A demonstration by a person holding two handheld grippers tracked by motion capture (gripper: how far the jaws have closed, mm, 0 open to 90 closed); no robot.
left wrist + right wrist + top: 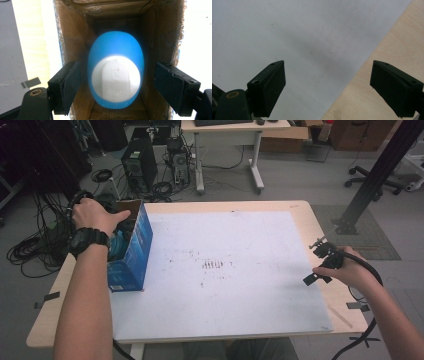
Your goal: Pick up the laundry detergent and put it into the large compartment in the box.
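A blue egg-shaped thing (116, 45) with a white flat end (115, 81) lies inside a cardboard box (72, 35). My left gripper (117, 82) reaches into the box mouth, one jaw on each side of the blue thing, with a gap at both pads, so it is open. From above, the box (136, 252) is blue outside and stands at the table's left edge, with the left hand (92, 215) over its open top. My right gripper (316, 264) rests open near the table's right edge, nothing between its jaws (327, 87).
A white sheet (225, 270) covers most of the wooden table (320, 220); its right border (352, 75) runs under the right gripper. Cables and computer cases (140, 165) sit on the floor beyond the table's far left. A desk (230, 130) stands farther back.
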